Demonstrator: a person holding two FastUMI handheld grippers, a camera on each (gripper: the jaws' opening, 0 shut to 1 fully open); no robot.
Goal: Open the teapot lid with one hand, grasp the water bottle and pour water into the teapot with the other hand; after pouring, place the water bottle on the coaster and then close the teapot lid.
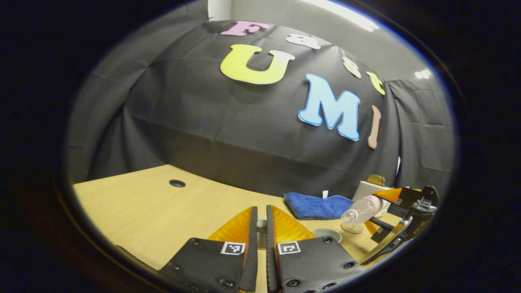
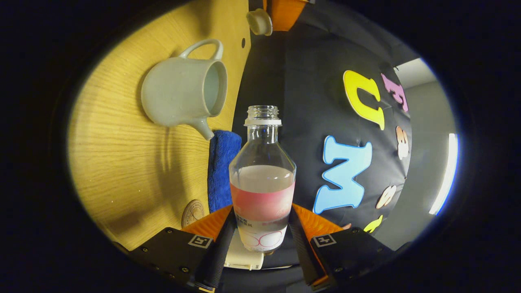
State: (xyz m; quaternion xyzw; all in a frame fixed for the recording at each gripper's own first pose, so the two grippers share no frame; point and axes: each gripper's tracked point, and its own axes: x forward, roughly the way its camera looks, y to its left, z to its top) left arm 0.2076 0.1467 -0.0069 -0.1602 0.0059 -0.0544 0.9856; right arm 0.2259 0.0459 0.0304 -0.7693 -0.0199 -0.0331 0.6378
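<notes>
The right claw holds the water bottle by its lower body, one finger pressing on each side; the bottle has no cap and is partly full. Beyond it the teapot stands open on the wooden surface, with a blue cloth and the round coaster near. The left claw is nearly closed on the small teapot lid, above the surface.

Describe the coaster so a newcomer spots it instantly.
Start at the wooden table and find the folded blue cloth by the booth wall. The coaster lies flat on the bare wood beside it: a small round tan disc with a stamped design, unlike the tall white teapot.
</notes>
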